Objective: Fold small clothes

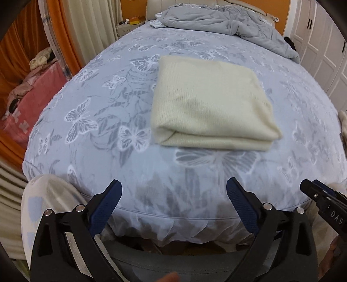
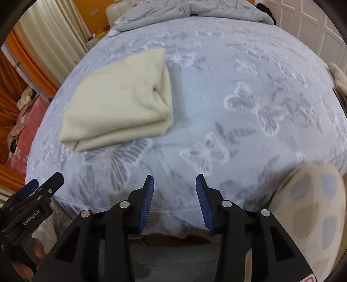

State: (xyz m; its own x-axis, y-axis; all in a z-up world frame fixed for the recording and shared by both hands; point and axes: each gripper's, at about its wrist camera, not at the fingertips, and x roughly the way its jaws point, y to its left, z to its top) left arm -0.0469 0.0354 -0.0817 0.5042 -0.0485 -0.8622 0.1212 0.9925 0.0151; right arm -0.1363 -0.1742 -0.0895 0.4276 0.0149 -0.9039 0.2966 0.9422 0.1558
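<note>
A cream knitted garment (image 1: 208, 104) lies folded into a thick rectangle on the blue butterfly-print bedspread (image 1: 97, 121). In the right wrist view the same cream garment (image 2: 121, 102) sits to the upper left. My left gripper (image 1: 173, 191) hangs over the bed's near edge, well short of the garment, jaws wide open and empty. My right gripper (image 2: 174, 186) is also above the near edge, to the right of the garment, jaws partly open with nothing between them. Each gripper shows at the other view's edge: the right gripper (image 1: 321, 195) and the left gripper (image 2: 41, 188).
A rumpled grey-blue duvet (image 1: 227, 19) is heaped at the head of the bed. A pink blanket pile (image 1: 32, 97) lies beside the bed on the left, with orange and cream curtains behind. White wardrobe doors (image 1: 321, 50) stand at the right. A spotted sleeve (image 2: 310, 208) is near the right gripper.
</note>
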